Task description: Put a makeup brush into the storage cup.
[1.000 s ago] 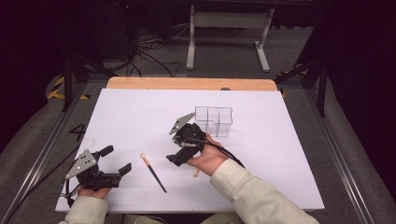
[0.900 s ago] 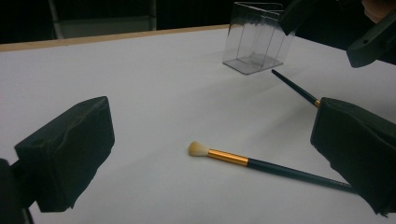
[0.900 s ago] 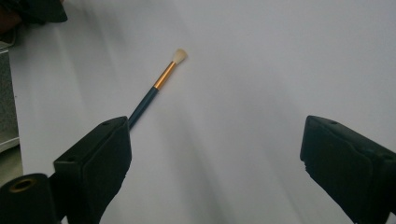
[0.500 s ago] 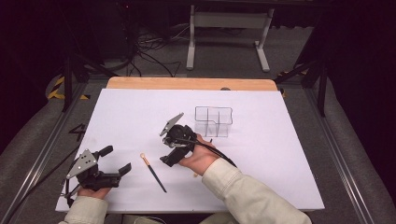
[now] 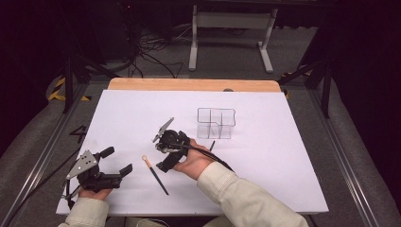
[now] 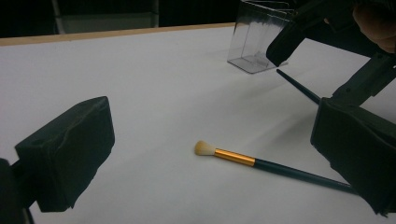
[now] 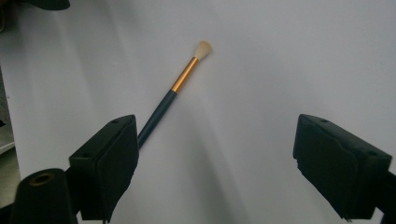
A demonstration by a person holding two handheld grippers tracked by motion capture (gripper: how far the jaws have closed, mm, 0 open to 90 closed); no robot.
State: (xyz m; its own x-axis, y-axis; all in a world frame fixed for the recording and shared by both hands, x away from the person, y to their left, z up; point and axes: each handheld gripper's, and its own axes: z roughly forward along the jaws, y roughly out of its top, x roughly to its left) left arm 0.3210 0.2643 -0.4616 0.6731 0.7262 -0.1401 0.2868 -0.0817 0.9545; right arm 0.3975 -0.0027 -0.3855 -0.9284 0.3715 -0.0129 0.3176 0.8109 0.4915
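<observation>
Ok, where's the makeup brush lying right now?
In the high view the makeup brush lies flat on the white table, between the left gripper and right gripper.

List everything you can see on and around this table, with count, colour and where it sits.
makeup brush: one, dark handle, gold ferrule, pale bristles, lying flat between the two grippers.
second dark stick: one, near the clear organiser; what it is cannot be told.
clear organiser: one, transparent, compartments, centre of the table.
table: one, white top, wooden far edge.
metal frame: one, grey, on the floor beyond.
left gripper: one, black, open, near left corner.
right gripper: one, black, open, beside the brush.
</observation>
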